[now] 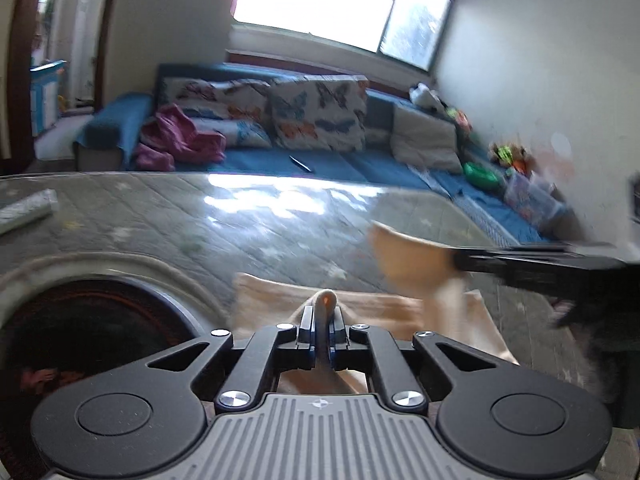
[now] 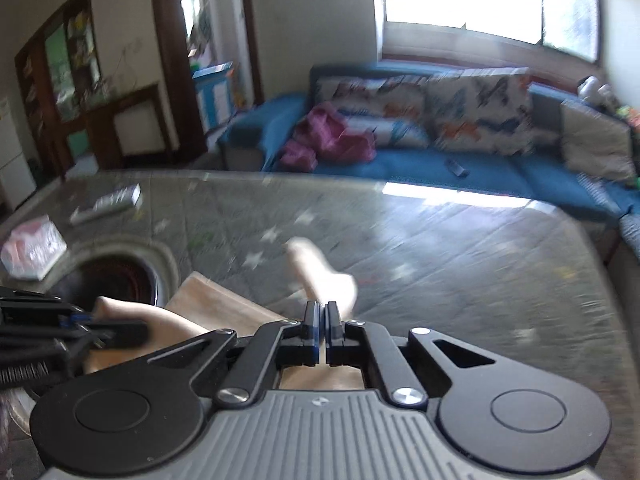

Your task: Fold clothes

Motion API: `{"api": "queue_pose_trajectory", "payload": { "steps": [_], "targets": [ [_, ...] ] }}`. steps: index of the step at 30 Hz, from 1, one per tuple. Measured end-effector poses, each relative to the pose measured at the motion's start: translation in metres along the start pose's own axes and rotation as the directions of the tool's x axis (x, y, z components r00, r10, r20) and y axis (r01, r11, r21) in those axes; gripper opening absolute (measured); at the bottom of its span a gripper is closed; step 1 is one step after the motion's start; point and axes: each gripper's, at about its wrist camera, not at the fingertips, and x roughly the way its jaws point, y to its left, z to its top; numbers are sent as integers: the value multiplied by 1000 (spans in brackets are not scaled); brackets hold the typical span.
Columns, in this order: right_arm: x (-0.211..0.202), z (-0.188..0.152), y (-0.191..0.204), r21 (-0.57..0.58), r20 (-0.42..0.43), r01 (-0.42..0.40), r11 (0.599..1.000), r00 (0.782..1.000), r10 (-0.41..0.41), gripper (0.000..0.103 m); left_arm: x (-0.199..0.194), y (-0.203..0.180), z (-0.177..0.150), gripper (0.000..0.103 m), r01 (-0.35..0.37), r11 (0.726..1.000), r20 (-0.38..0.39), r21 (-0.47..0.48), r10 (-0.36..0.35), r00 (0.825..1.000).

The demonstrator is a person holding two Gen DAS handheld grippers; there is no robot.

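A beige garment (image 1: 404, 308) lies partly on the grey table (image 1: 260, 224), lifted at two spots. My left gripper (image 1: 323, 312) is shut on a fold of it; the pinched cloth pokes up between the fingers. In the same view my right gripper (image 1: 456, 260) comes in from the right, blurred, with a raised corner of the cloth at its tip. In the right wrist view the right gripper (image 2: 323, 314) is shut, and a flap of the beige garment (image 2: 320, 276) stands up just past its fingertips. The left gripper (image 2: 140, 332) shows at the left, on the cloth.
A round opening with a dark burner (image 1: 88, 320) is set into the table at the near left. A silver roll (image 1: 28, 210), a flat box (image 2: 108, 202) and a tissue pack (image 2: 32, 248) lie at the left. Behind stands a blue sofa (image 1: 320, 164) with pillows and pink clothes (image 1: 176, 140).
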Motion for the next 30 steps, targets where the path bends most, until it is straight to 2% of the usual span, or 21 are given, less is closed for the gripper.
{"api": "queue_pose_trajectory", "payload": {
  "steps": [7, 14, 19, 22, 24, 27, 30],
  "targets": [
    [-97, -30, -35, 54, 120, 99, 994, 987, -105, 2, -83, 36, -14, 6, -64, 991, 101, -114, 75, 992],
    [-168, -86, -63, 127, 133, 223, 966, 962, -240, 2, -151, 84, -49, 6, -147, 961, 109, -236, 176, 978],
    [-186, -132, -88, 235, 68, 288, 928, 948, -312, 2, -163, 106, -78, 7, -193, 939, 35, -285, 211, 977],
    [-180, -161, -106, 294, -22, 329, 897, 941, -338, 2, -156, 115, -90, 7, -237, 925, -27, -299, 240, 970],
    [-177, -178, -117, 322, -80, 357, 877, 933, -351, 3, -156, 118, -96, 11, -260, 920, -47, -293, 258, 965],
    [-184, -191, -127, 333, -107, 384, 861, 923, -370, 6, -161, 115, -102, 14, -290, 917, -52, -275, 287, 957],
    [-198, -195, -128, 305, -93, 379, 874, 925, -368, 8, -172, 108, -100, 26, -307, 921, -22, -241, 311, 950]
  ]
}}
